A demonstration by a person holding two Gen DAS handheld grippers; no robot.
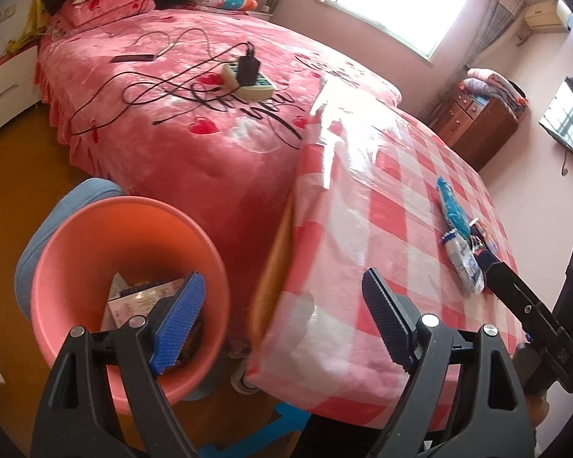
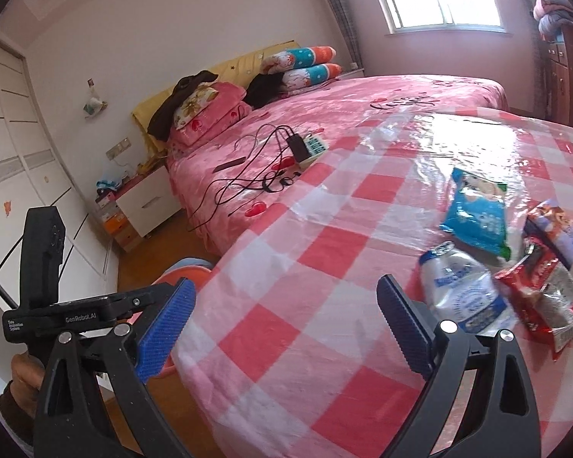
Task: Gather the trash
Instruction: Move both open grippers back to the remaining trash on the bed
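Note:
A salmon-pink bin (image 1: pixel 95 236) stands on the floor beside the table and holds a silvery wrapper (image 1: pixel 141 297). My left gripper (image 1: pixel 286 320) hovers open between the bin's rim and the table edge, with nothing between its blue pads. On the pink checked tablecloth (image 2: pixel 286 267) lie a blue wrapper (image 2: pixel 477 213), a white wrapper (image 2: pixel 462 290), a red wrapper (image 2: pixel 546 297) and a purple-red packet (image 2: pixel 557 229). My right gripper (image 2: pixel 286 328) is open over the cloth, left of the white wrapper and apart from it. The left wrist view also shows the blue wrapper (image 1: pixel 454 210) and white wrapper (image 1: pixel 464 263).
A bed with a pink cover (image 1: pixel 179 122) lies behind the table, carrying a power strip (image 1: pixel 248 80), cables and a phone. A white nightstand (image 2: pixel 149 202) and wardrobe stand left. A brown dresser (image 1: pixel 481 118) is at the far wall. A blue cushion (image 1: pixel 38 236) sits behind the bin.

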